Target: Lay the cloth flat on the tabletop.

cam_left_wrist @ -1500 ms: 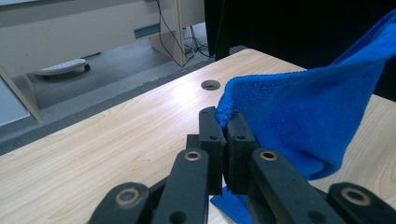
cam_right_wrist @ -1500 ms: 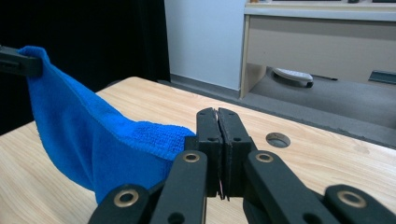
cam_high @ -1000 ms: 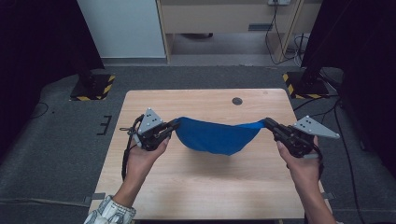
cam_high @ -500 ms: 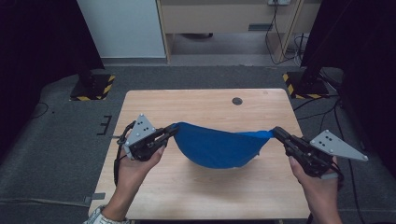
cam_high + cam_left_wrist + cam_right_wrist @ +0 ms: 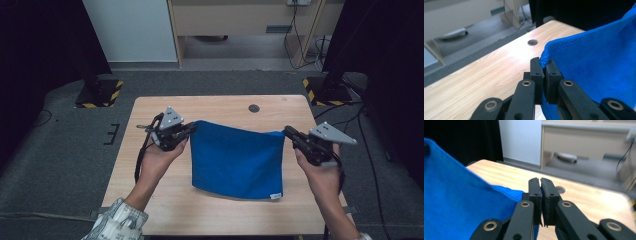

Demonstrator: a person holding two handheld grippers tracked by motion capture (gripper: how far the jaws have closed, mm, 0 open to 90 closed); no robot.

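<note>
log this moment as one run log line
left gripper: shut on blue cloth corner | right gripper: shut on other corner | cloth hangs onto table

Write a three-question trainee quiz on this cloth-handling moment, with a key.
1. True or false: the left gripper is shut on a corner of the blue cloth.
2. What does the right gripper pinch? A) a cable B) the blue cloth's other top corner C) nothing
3. Fill in: the cloth's lower edge rests on the wooden ____.

Key: 1 true; 2 B; 3 table.
</note>
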